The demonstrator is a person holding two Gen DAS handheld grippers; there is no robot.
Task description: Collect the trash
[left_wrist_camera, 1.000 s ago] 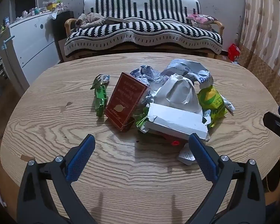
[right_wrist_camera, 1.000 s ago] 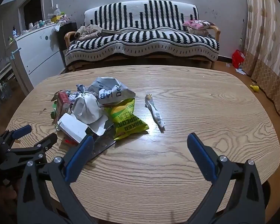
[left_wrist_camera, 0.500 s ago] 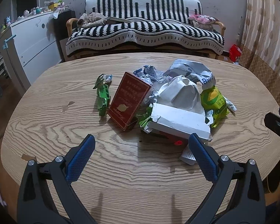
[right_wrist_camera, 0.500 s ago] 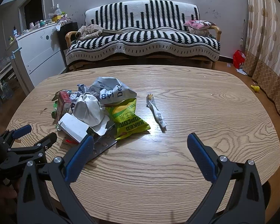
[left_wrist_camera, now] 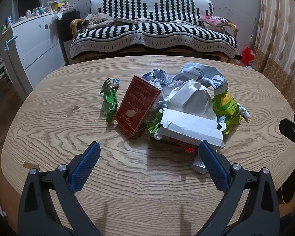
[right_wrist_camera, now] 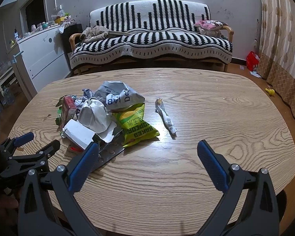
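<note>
While both grippers gape: one red box (left_wrist_camera: 137, 105), one popcorn bag (right_wrist_camera: 136, 124)

A heap of trash sits mid-table: a tilted red cardboard box (left_wrist_camera: 136, 106), a torn white carton (left_wrist_camera: 188, 127) nearest, crumpled white paper (left_wrist_camera: 194, 98), a yellow-green popcorn bag (right_wrist_camera: 136, 124) at right. A twisted slim wrapper (right_wrist_camera: 165, 118) lies apart, farther right.
</note>
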